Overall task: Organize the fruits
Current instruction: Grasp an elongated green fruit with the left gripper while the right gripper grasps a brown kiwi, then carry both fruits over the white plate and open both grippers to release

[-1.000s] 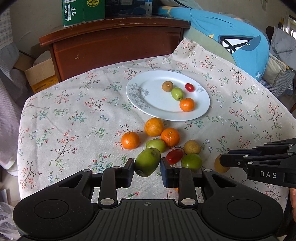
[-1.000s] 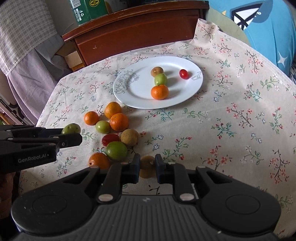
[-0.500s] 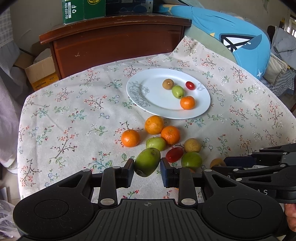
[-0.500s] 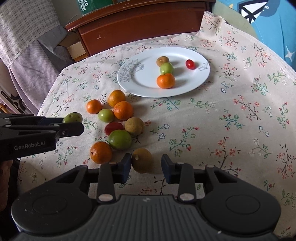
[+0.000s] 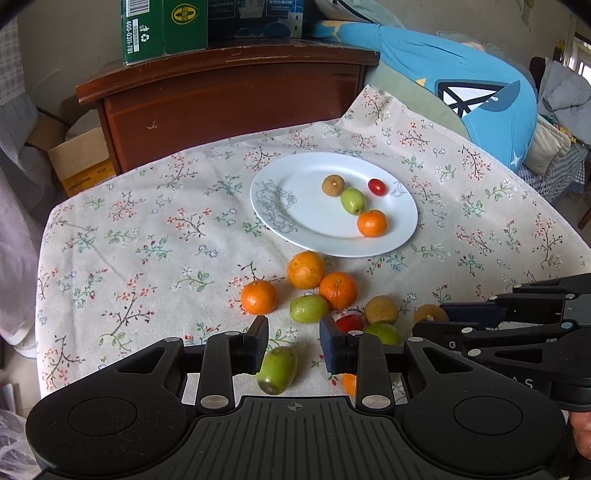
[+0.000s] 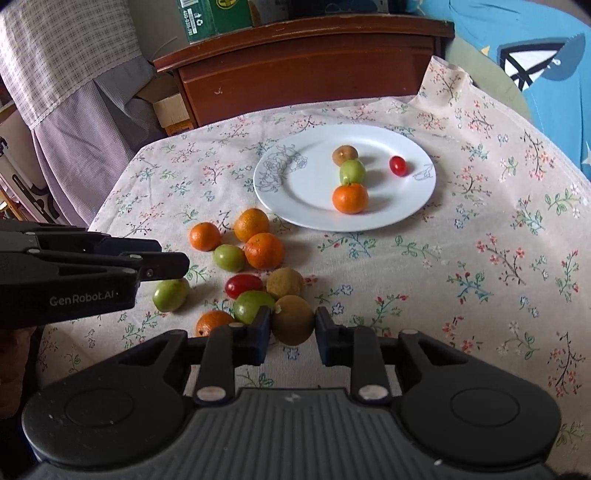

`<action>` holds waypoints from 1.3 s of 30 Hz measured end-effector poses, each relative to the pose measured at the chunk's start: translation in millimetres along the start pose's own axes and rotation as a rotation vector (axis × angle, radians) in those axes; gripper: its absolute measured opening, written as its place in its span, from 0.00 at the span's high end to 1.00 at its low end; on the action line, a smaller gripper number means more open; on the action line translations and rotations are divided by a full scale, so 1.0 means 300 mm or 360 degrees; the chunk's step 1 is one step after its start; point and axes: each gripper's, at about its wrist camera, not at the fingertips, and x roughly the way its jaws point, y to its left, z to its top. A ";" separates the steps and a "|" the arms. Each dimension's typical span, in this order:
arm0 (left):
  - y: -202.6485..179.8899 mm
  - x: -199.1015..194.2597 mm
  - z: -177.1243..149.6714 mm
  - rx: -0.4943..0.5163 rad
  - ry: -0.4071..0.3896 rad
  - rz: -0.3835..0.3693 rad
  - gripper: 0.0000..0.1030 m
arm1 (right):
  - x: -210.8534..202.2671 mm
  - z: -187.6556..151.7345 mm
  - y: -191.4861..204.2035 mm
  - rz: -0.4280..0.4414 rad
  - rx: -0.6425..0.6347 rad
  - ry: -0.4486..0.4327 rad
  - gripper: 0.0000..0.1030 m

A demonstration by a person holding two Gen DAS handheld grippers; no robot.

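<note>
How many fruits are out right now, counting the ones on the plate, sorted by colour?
Orange fruits: 5
Green fruits: 4
Brown fruits: 3
Red fruits: 2
Total: 14

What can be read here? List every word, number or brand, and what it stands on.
"GenRobot.AI": side of the left gripper.
"400-0311-781": green carton on the cabinet.
"A S": faint letters on the right gripper; nothing else there is legible.
Dark box beside the carton, and the cardboard box label: print too small to read.
</note>
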 end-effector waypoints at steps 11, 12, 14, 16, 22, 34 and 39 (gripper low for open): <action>0.081 -0.009 0.017 -0.0056 0.0058 -0.0094 0.73 | 0.017 0.124 -0.070 -0.0009 0.0029 -0.0064 0.76; 0.080 -0.009 0.007 -0.0034 0.0076 -0.0080 0.73 | 0.020 0.126 -0.080 -0.0003 0.0065 -0.0056 0.76; 0.078 -0.001 -0.012 -0.0001 0.0124 -0.0089 0.72 | 0.024 0.125 -0.095 0.0015 0.0131 -0.0032 0.75; 0.072 0.017 -0.030 0.0006 0.0182 -0.0093 0.71 | 0.026 0.126 -0.096 0.0023 0.0143 -0.0026 0.75; 0.043 0.060 -0.060 0.0060 0.0268 -0.0047 0.66 | 0.023 0.120 -0.088 0.0030 0.0129 -0.0027 0.75; 0.024 0.087 -0.054 0.0065 0.0192 0.0052 0.75 | 0.024 0.125 -0.094 0.0045 0.0150 -0.0023 0.75; 0.063 0.047 0.013 -0.0087 0.0046 0.0007 0.75 | 0.021 0.143 -0.094 0.0052 0.0135 -0.0045 0.75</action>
